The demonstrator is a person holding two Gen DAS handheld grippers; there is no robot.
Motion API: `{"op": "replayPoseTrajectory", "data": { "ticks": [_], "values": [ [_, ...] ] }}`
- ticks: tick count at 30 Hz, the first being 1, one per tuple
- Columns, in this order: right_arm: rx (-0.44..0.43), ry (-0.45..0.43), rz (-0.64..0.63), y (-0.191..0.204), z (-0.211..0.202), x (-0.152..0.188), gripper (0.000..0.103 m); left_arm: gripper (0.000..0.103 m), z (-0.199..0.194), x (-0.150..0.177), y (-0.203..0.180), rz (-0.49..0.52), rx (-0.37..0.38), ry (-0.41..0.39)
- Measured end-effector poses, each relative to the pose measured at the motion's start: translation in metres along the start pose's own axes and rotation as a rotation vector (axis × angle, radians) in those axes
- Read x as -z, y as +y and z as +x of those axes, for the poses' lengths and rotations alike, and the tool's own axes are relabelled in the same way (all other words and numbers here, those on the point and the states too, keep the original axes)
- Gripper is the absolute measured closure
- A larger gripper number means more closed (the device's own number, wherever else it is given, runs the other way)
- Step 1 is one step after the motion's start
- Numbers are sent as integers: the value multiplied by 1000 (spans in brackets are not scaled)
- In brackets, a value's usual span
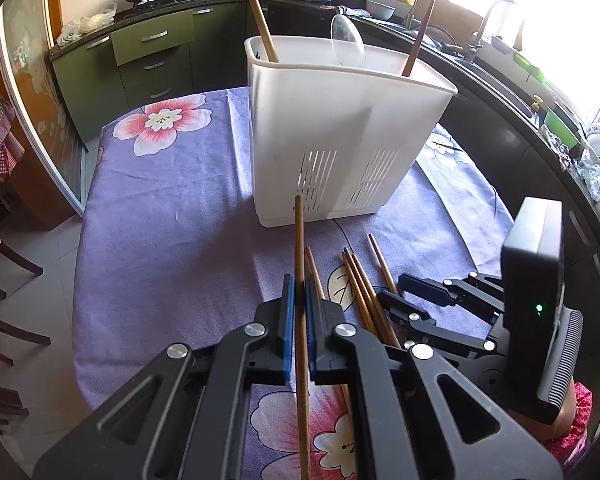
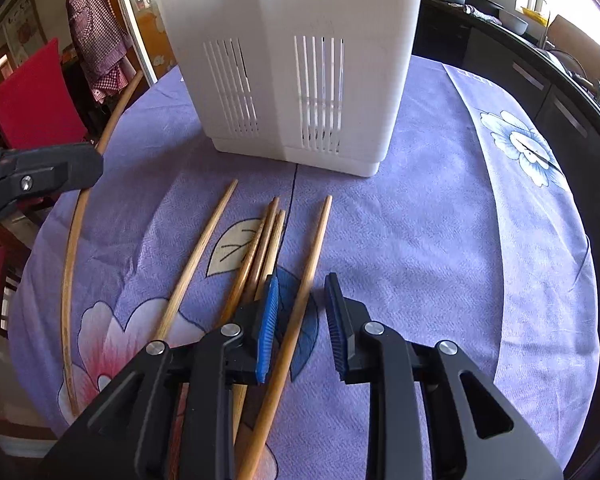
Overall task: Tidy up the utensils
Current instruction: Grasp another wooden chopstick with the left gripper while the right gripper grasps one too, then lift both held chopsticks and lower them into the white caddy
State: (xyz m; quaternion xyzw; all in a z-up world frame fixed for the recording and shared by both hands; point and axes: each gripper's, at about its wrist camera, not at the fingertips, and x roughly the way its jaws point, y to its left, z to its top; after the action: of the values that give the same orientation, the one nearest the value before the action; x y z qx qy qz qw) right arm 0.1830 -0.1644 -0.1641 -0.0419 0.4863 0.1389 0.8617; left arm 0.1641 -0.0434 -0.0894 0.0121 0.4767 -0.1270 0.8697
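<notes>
Purple cloth with big pink flowers covered the worktop (image 1: 160, 208), and it was the biggest thing ahead of both claws. It gave the sticks a soft place to lie.

Next in size was the white holder (image 1: 340, 132), a tall plastic bin standing straight ahead of the left claw (image 1: 299, 292) and a bit above it. Two brown handles and a clear spoon (image 1: 348, 42) already stood in it, leaning on its walls. The slits low on its side were probably there so water could drip out.

The left claw was squeezed tight on one chopstick (image 1: 300, 264). The stick poked forward past the pads, pointing at the holder, and it looked lifted off the cloth. I think it was held that way so it could go tip-first into the top of the bin.

The right claw (image 2: 302, 320) was low, just above the cloth, with its blue pads wide apart. One loose chopstick (image 2: 300, 308) lay between them, but nothing was pinched yet. It looked ready to close on that one.

More chopsticks (image 2: 264, 248) lay in a bunch just left of the right claw, and they had not been put away yet.
</notes>
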Motion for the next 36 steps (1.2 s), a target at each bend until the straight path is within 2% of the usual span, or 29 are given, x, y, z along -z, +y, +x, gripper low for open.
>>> {"op": "replayPoseTrajectory", "data": {
  "ticks": [2, 5, 11, 17, 23, 28, 36],
  "values": [
    [6, -4, 8, -1, 4, -5, 93, 98, -2, 0, 1, -1, -1, -3],
    [-23, -3, 32, -6, 3, -9, 96, 98, -6, -1, 2, -3, -2, -10],
    [-70, -86, 81, -22, -33, -9, 96, 98, -20, -3, 5, -5, -4, -37],
    [-117, -237, 115, -38, -99, -10, 96, 98, -45, -5, 2, 10, -8, -82],
    [-127, -359, 99, -40, -162, -7, 96, 98, -75, -6, -4, 27, -16, -133],
    [-123, -403, 81, -39, -190, 3, 96, 98, -96, -4, -9, 36, -24, -172],
    [-126, -416, 77, -38, -201, 12, 96, 98, -109, -2, -15, 52, -29, -188]
  ]
}}
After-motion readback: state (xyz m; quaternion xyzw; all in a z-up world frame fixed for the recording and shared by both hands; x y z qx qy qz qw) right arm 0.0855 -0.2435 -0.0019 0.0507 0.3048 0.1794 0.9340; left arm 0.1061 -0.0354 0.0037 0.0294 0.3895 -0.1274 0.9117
